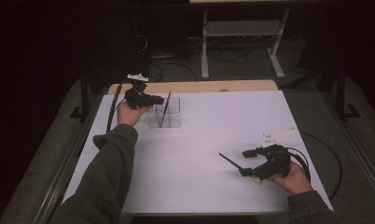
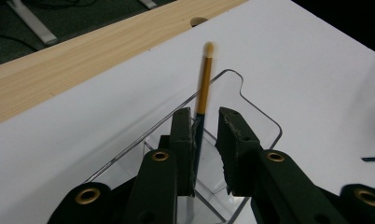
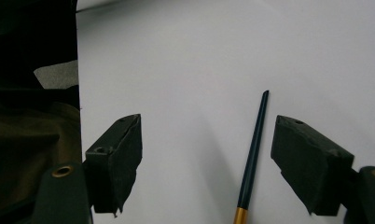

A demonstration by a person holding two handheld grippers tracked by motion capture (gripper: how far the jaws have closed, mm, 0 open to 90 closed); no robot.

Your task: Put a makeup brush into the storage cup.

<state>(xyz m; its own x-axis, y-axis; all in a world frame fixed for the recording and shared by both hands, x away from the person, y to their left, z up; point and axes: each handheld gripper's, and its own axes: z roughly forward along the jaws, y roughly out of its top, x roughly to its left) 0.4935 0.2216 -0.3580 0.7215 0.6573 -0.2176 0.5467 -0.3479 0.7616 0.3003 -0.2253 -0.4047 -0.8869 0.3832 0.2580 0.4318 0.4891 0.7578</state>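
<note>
Two grippers work over a white sheet [image 1: 195, 154] that covers nearly all of a table, leaving a strip of pale wood [image 1: 195, 86] bare along the far edge. Beyond that edge the room is dark: grey carpet, loose cables, and the white legs of a frame [image 1: 241, 42] standing well back. Near the far left corner sits a clear plastic holder [image 1: 164, 113] with divided compartments; a brush [image 1: 165, 109] with a gold and dark handle stands in it, leaning, its pale tip upward. The left gripper [image 1: 150, 100] hangs just beside the holder's left side; in the left gripper view its jaws stand either side of the brush [image 2: 202, 107] with a gap on the right, one pad close against the handle, the grip loosened rather than clamped. The holder's rim [image 2: 251, 100] lies directly under the jaws. Near the right front corner the right gripper [image 1: 246, 163] rests low, jaws spread wide and grasping nothing. A second brush [image 1: 231, 161] lies flat on the sheet between those jaws, dark end pointing toward the middle; in the right gripper view this brush [image 3: 253, 158] lies nearer the right pad, touching neither. Middle and front left of the sheet are bare, giving broad room between the hands.
</note>
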